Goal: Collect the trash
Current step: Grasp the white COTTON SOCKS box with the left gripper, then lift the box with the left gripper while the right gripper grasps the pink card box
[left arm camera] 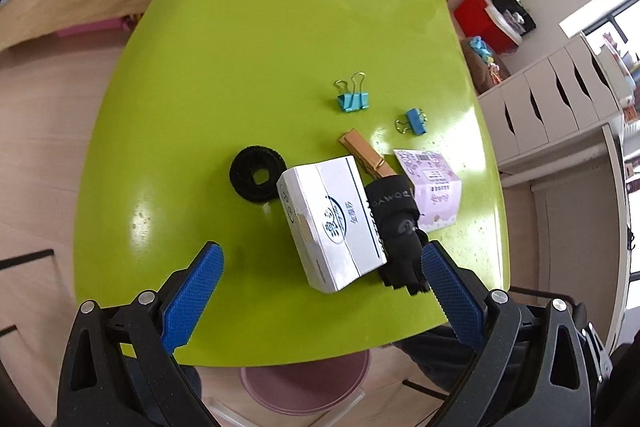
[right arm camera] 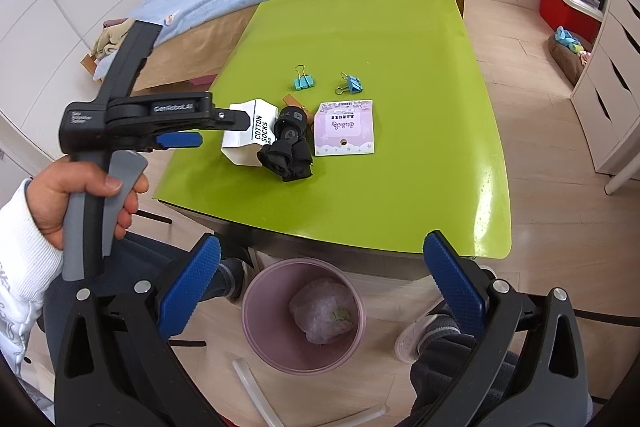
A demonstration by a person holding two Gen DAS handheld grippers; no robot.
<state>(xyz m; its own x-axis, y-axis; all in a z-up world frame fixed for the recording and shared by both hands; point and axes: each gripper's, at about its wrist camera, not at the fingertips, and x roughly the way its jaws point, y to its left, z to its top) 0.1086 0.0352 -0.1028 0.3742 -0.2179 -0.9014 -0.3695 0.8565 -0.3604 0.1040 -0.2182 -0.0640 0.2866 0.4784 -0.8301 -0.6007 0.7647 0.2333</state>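
Observation:
On the green table (right arm camera: 380,199) lie a white "cotton socks" box (left arm camera: 332,223), a black rolled sock bundle (left arm camera: 396,227), a purple printed card (left arm camera: 434,187) and a wooden clothespin (left arm camera: 366,157). My left gripper (left arm camera: 322,249) is open just above the table, its blue pads on either side of the box and bundle, touching neither. The right wrist view shows this left gripper (right arm camera: 224,130) from the side, beside the box (right arm camera: 248,143). My right gripper (right arm camera: 322,241) hangs open and empty above a pink bin (right arm camera: 276,347) on the floor, which holds a crumpled plastic bag (right arm camera: 320,315).
Two blue binder clips (left arm camera: 352,99) (left arm camera: 414,121) and a black velcro roll (left arm camera: 258,175) lie further back on the table. A person's hand (right arm camera: 80,195) holds the left gripper's handle. A bed stands behind the table, white drawers (right arm camera: 612,87) to the right, clear tubes (right arm camera: 256,387) on the floor.

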